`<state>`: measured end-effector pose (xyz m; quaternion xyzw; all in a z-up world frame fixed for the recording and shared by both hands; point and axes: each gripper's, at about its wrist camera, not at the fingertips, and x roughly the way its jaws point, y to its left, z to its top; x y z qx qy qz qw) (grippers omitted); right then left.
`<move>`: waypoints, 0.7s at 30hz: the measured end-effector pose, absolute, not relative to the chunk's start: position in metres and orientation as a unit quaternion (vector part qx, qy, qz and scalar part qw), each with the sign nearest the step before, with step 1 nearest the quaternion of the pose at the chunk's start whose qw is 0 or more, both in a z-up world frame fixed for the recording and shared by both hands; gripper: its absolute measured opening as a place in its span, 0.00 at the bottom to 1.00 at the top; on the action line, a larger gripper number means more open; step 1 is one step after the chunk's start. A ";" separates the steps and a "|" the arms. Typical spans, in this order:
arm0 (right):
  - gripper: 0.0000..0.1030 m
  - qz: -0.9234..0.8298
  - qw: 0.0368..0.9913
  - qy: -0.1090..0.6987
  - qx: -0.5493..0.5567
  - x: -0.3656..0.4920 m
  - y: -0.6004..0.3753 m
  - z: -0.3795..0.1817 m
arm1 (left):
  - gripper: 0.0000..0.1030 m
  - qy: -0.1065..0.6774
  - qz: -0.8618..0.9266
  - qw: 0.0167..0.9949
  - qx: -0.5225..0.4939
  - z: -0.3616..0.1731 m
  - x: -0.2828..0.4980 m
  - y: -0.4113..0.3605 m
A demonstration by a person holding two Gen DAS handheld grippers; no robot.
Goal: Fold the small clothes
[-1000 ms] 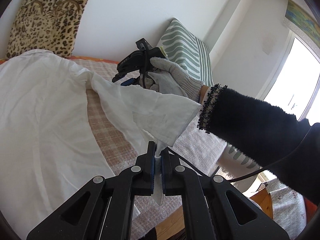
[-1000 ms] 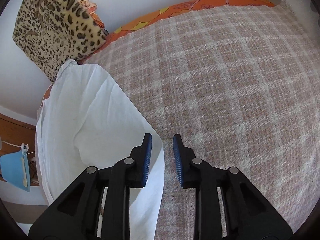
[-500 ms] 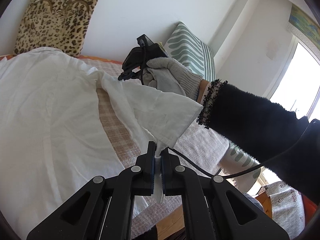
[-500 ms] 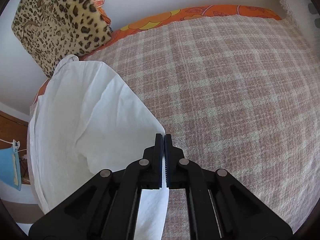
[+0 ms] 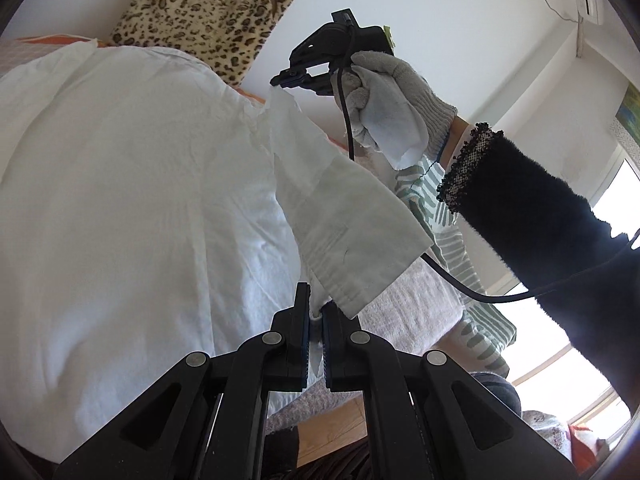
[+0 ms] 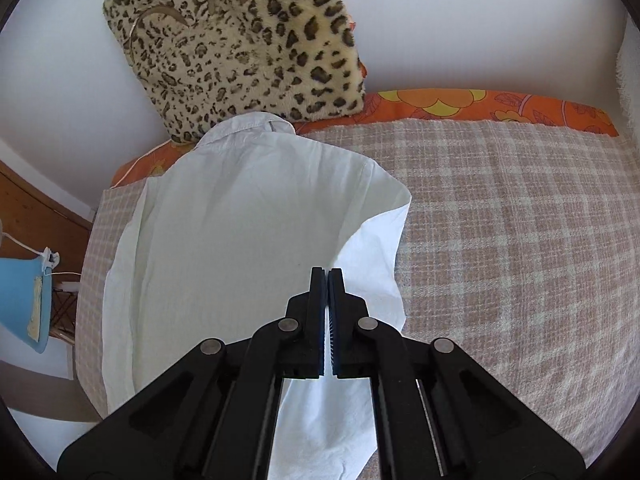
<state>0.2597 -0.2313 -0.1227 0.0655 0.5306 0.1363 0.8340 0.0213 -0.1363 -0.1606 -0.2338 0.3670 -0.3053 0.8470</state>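
Note:
A white shirt (image 5: 132, 208) lies on the checked bed cover (image 6: 500, 240), collar toward the leopard cushion. My left gripper (image 5: 316, 312) is shut on the cuff end of its sleeve (image 5: 352, 216). My right gripper (image 6: 328, 276) is shut on the sleeve's upper edge and holds it lifted; it also shows in the left wrist view (image 5: 280, 80), in a gloved hand, pinching the cloth. In the right wrist view the shirt (image 6: 240, 208) lies flat with the raised sleeve hanging under the jaws.
A leopard-print cushion (image 6: 244, 40) leans on the wall behind the collar. An orange flowered sheet (image 6: 480, 106) edges the bed. A green striped pillow (image 5: 452, 236) is at the right. A blue object (image 6: 24, 300) stands beside the bed at left.
My right gripper shut on the sleeve edge and lifted it. Both grippers have raised the sleeve up and over toward the shirt body.

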 end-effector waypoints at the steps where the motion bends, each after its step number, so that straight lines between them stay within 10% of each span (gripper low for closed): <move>1: 0.03 0.140 0.831 0.535 0.055 0.261 -0.219 -0.127 | 0.03 0.368 -0.302 0.848 -0.235 -0.162 0.019 -0.133; 21: 0.28 0.139 0.832 0.510 0.170 0.206 -0.285 -0.132 | 0.15 0.403 -0.257 0.857 -0.193 -0.153 -0.004 -0.074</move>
